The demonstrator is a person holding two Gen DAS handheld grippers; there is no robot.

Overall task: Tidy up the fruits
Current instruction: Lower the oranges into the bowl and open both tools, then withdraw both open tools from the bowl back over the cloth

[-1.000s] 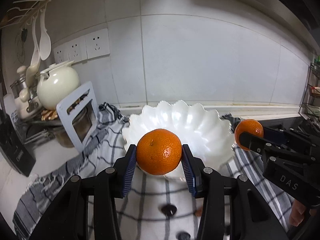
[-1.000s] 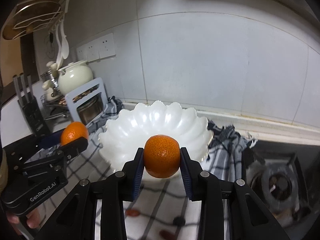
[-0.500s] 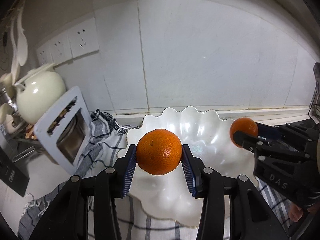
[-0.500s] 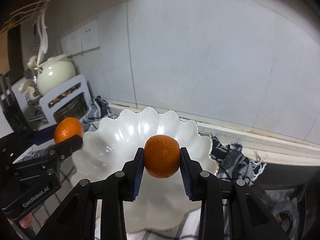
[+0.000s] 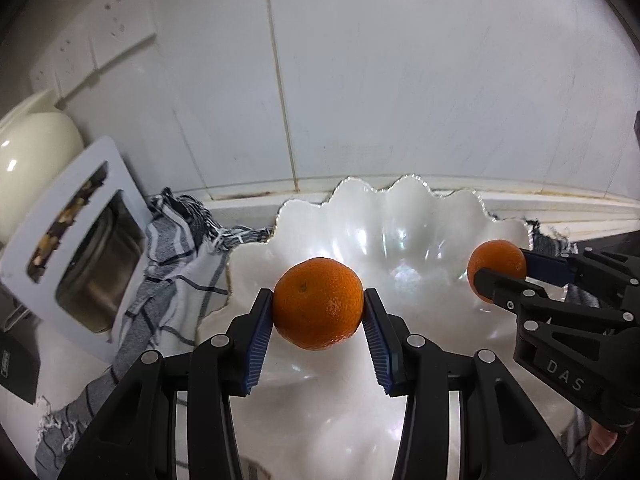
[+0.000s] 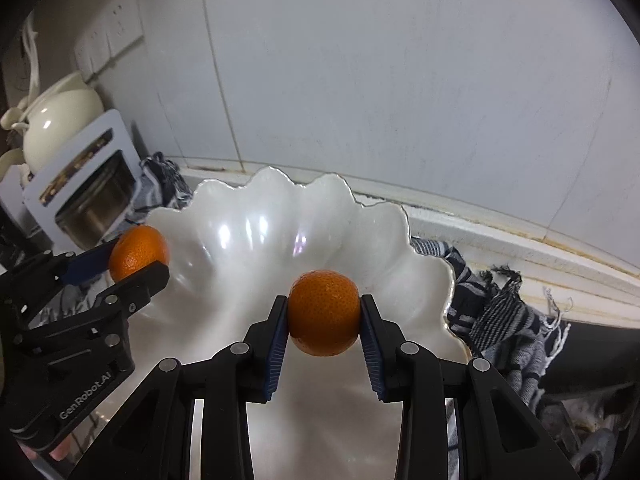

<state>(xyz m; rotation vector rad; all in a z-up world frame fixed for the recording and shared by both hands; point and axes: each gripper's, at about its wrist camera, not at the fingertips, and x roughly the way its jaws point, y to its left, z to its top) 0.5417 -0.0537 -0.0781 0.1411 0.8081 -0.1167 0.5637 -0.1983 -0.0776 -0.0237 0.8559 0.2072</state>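
Observation:
My left gripper is shut on an orange mandarin, held above the near half of a white scalloped bowl. In the right wrist view my right gripper is shut on a second mandarin, also hanging over the white bowl. Each gripper shows in the other's view: the right gripper with its mandarin sits over the bowl's right side, and the left gripper with its mandarin sits over the bowl's left rim. The bowl's inside looks bare.
A grey checked cloth lies under the bowl and bunches at its sides. Left of the bowl stand a white rack with a steel pot and a cream teapot. A tiled wall with sockets rises close behind.
Both grippers, each still gripping its mandarin, have moved forward and down toward the bowl. The bowl now fills the lower part of both views, and the wall is closer.

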